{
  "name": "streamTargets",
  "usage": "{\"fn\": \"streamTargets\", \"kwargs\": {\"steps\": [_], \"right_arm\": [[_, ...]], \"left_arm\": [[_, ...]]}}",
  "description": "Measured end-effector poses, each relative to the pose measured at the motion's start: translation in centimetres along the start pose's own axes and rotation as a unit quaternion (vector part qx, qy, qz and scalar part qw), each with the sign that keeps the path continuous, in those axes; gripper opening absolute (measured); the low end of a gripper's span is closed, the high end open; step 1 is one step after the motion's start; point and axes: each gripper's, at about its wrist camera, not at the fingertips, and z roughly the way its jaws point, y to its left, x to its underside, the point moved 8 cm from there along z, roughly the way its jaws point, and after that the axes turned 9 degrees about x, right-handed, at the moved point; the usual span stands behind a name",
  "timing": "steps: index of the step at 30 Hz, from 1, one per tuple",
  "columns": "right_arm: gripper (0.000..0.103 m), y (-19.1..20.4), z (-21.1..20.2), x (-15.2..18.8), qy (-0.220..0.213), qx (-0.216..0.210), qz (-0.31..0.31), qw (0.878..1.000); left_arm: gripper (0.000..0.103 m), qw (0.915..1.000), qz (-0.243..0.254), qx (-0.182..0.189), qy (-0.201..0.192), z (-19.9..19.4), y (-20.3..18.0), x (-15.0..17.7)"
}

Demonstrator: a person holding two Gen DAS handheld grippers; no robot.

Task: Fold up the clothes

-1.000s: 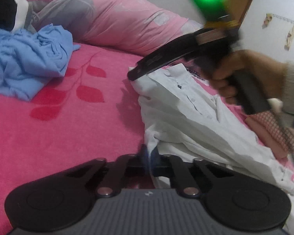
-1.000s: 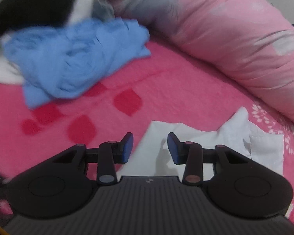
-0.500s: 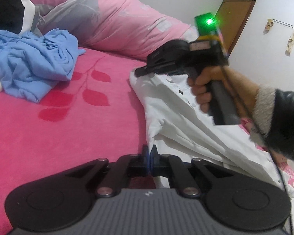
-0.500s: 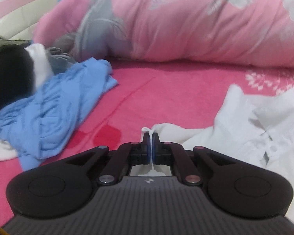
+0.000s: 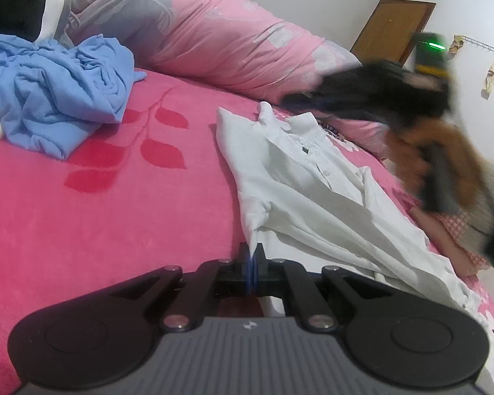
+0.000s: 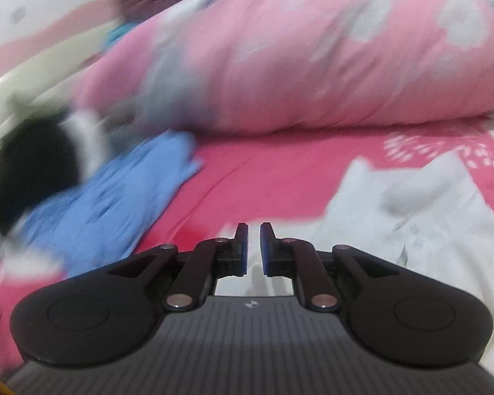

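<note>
The white shirt (image 5: 299,184) lies collar-up across the pink bed (image 5: 115,217), its near edge drawn into a peak between the jaws of the left gripper (image 5: 253,263), which are pressed together on that fold of cloth; the right gripper (image 6: 253,250) hangs low over the shirt's far end with its jaws a little apart and nothing between them (the left view shows it only as a dark smear beside the collar, so its exact height over the cloth cannot be told); a crumpled blue garment (image 5: 59,89) sits well apart to the left, near the long pink pillow (image 5: 220,42). The step in hand looks like setting up a lengthwise fold; to do it well, the free gripper should take a matching edge near the shoulder, pinching a single layer rather than a bunch; both should then lift together and level, carrying the side over the button line, since an uneven pull would likely drag the collar askew.
</note>
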Motion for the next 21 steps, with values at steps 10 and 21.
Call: {"fn": "streamTargets", "kwargs": {"steps": [10, 21], "right_arm": [[0.008, -6.3, -16.6, 10.3, -0.006, 0.159, 0.031, 0.987], [0.008, -10.0, -22.6, 21.6, 0.006, 0.224, 0.043, 0.974]], "left_arm": [[0.007, 0.9996, -0.022, -0.008, -0.013, -0.3, 0.7, -0.4], [0.040, 0.9911, 0.083, -0.096, -0.041, -3.9, -2.2, -0.7]]}}
